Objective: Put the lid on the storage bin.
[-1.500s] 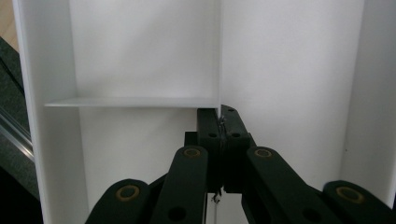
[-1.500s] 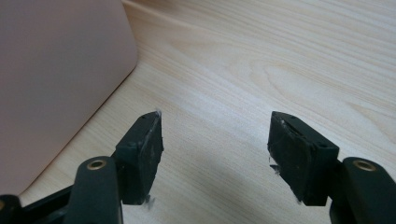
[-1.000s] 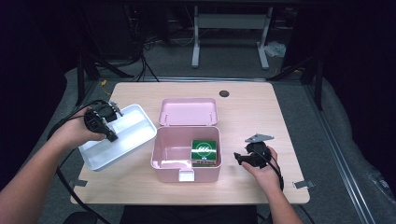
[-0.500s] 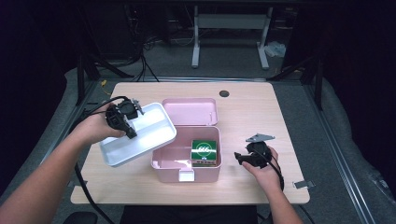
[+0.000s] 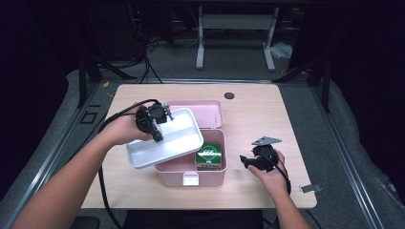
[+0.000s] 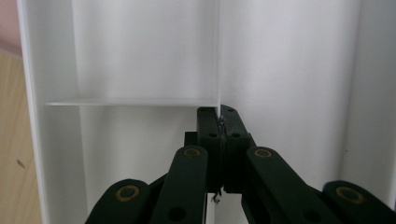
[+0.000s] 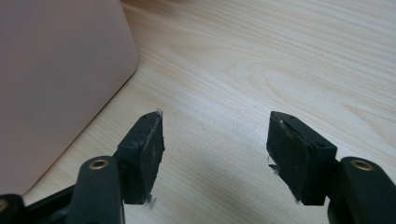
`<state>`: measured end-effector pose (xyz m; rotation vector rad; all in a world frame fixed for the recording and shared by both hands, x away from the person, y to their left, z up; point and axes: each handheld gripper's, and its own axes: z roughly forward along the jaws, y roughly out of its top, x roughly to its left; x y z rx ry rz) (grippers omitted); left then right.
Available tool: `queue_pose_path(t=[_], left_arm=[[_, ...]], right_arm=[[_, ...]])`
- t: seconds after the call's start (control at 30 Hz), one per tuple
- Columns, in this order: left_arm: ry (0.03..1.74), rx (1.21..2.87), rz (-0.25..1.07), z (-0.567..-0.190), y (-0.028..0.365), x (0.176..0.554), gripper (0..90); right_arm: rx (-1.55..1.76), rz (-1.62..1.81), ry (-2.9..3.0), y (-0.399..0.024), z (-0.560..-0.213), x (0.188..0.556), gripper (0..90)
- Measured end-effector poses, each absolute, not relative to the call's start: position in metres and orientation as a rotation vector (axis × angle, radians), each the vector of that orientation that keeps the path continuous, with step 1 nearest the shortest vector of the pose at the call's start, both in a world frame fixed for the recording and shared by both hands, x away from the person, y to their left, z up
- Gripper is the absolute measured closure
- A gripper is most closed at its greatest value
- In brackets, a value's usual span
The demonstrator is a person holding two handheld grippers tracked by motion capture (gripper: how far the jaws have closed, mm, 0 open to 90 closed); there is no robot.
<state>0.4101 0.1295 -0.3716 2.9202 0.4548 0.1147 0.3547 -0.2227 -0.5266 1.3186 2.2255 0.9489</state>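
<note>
White tray (image 5: 165,140) pinched by its inner divider wall (image 6: 218,56) in the closed left tongs (image 5: 157,131), held tilted over the open pink box (image 5: 191,174), overlapping its left half, long axis running from the tongs down-left. Green packet (image 5: 209,155) sits in the box just right of the tray; box lid (image 5: 203,109) lies behind. Right tongs (image 7: 215,149) open, empty, low over the surface (image 5: 267,119) right of the box, left hand far nearer

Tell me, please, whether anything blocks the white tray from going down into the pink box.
Nothing visible blocks it. The left gripper, shut on the divider of the white tray, holds it tilted above the left part of the pink box. A green packet lies on the box floor, which may sit beneath the tray.
</note>
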Motion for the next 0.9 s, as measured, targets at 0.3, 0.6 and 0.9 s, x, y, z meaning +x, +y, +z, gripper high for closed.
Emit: queue_pose_path(t=[0.3,0.6,0.9], left_arm=[[0.305,2.956,0.079,-0.382,0.089,0.414,89.1],[0.183,2.964,0.065,-0.387,0.066,0.413,89.0],[0.101,2.957,0.035,-0.396,0.057,0.409,88.9]], right_arm=[[1.317,0.959,2.223,-0.227,-0.525,0.35,36.2],[1.338,0.959,2.201,-0.233,-0.525,0.345,36.5],[1.346,0.958,2.188,-0.237,-0.525,0.341,36.6]])
